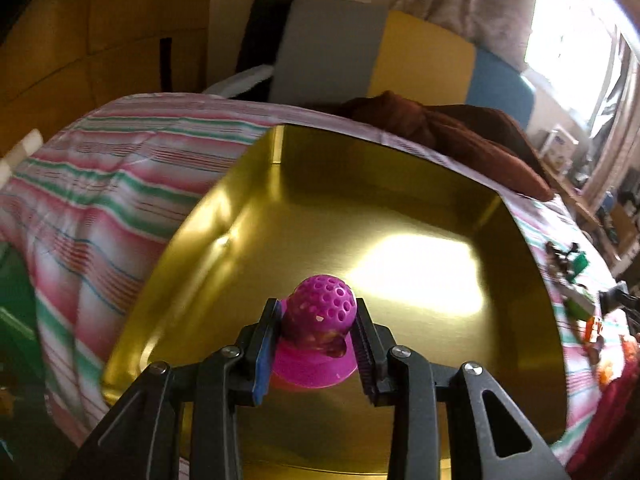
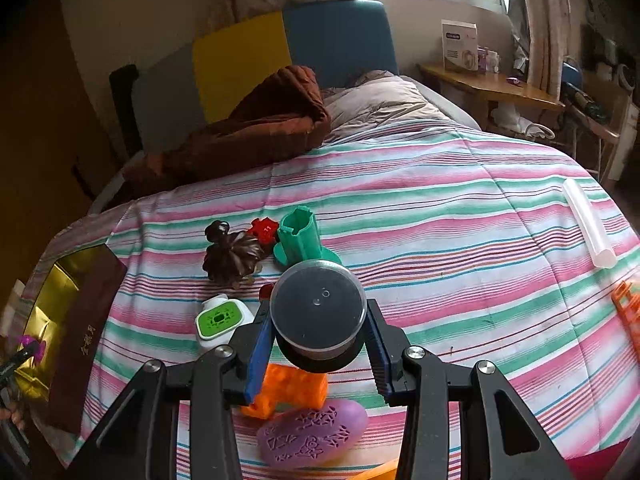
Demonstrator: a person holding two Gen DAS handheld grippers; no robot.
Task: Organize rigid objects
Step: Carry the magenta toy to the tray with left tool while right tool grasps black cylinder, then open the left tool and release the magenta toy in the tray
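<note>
1. Two views are covering this moment, and the left wrist view is showing the left gripper (image 1: 316,340) clamped on a magenta perforated toy (image 1: 318,332), its pads pressing the domed top from both sides while the flared base is hanging below.
2. That toy is hovering over the near edge of the gold-lined box (image 1: 248,208), which is lying open on the striped bedspread (image 1: 100,184); holding it above the bare gold floor looks like a way of lining up a drop inside.
3. Gripping the dome and not the wide base is probably keeping the span of the jaws small and the toy steady.
4. In the right wrist view, the right gripper (image 2: 320,344) is closed on a round black container with a clear lid (image 2: 318,312), held by its sides with the lid facing the camera, above the bedspread near its front edge.
5. Below it, an orange block (image 2: 294,394) and a purple oval piece (image 2: 312,434) are lying at the front edge; further in, a white and green gadget (image 2: 222,320), a dark brown flower-shaped toy (image 2: 232,258), a red piece (image 2: 264,230) and a green tubular part (image 2: 300,236) are clustering together.
6. At the left edge the same box (image 2: 86,320) is sitting, so the container seems to be waiting its turn.
7. A clear tube (image 2: 588,224) is lying apart near the right edge.
</note>
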